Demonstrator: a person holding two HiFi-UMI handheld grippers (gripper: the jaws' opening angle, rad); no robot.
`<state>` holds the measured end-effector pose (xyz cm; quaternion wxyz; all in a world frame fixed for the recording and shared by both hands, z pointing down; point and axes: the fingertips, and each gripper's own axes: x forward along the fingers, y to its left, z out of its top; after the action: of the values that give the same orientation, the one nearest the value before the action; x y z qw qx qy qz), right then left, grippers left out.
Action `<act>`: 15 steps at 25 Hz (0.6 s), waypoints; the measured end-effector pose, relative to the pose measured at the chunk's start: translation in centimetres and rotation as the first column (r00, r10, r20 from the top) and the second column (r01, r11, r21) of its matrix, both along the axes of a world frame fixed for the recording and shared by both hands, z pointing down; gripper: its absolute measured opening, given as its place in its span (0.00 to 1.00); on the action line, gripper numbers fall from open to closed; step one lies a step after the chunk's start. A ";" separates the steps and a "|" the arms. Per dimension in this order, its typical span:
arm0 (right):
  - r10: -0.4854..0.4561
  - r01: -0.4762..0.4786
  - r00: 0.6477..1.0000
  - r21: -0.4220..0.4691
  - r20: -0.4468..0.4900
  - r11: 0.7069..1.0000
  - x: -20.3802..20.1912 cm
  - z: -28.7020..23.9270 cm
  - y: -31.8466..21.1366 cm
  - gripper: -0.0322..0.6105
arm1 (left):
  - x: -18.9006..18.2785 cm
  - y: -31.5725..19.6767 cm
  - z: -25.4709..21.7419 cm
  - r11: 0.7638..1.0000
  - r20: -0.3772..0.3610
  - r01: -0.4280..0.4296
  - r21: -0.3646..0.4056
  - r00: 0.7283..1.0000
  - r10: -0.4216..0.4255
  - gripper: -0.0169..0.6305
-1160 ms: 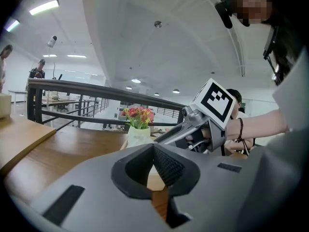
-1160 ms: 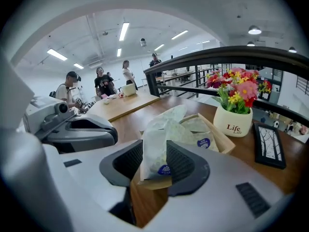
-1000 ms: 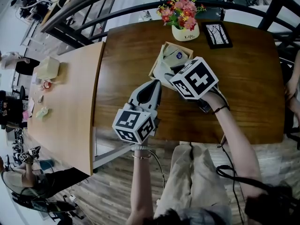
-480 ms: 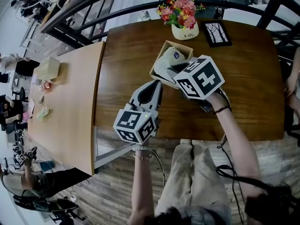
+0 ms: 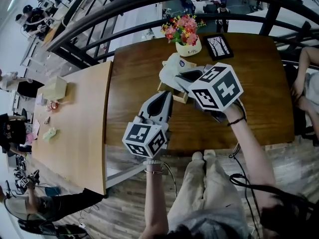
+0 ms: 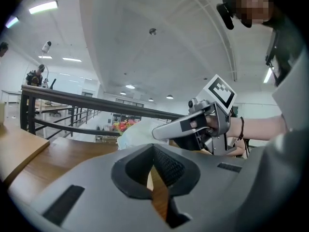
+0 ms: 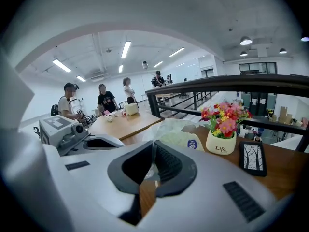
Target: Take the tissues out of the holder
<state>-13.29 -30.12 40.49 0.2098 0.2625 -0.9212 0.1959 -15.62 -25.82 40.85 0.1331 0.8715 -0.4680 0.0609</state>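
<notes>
The right gripper (image 5: 183, 76) is pinching the tissue pack (image 5: 171, 67) and lifting it from the holder (image 5: 180, 96), the left gripper (image 5: 165, 96) is staying closed and empty, and next comes pulling it clear.

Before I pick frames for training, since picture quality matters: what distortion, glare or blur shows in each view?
Head view: heavy fisheye bows the table edges, evenly lit. Left gripper view: dark round vignette, bright ceiling lights, a mosaic patch. Right gripper view: same vignette; flowerpot sharp.
</notes>
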 end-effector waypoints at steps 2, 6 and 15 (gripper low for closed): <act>0.012 -0.012 1.000 0.015 0.010 1.000 0.6 -1.2 0.3 0.07 | 0.5 0.3 -1.2 1.000 -0.006 -0.012 0.016 1.000 0.012 0.04; 0.039 -0.040 0.999 0.043 0.016 0.998 2.3 -3.4 0.7 0.07 | 1.6 0.5 -3.4 0.997 -0.021 -0.048 0.056 0.999 0.049 0.04; 0.149 -0.152 0.988 0.109 0.036 0.982 6.7 -6.5 2.2 0.07 | 5.2 1.5 -6.7 0.977 -0.017 -0.174 0.125 0.984 0.177 0.04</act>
<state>-6.57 -27.95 33.97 0.1667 0.3401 -0.9110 0.1633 -10.46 -24.28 34.16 0.0797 0.9167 -0.3903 0.0310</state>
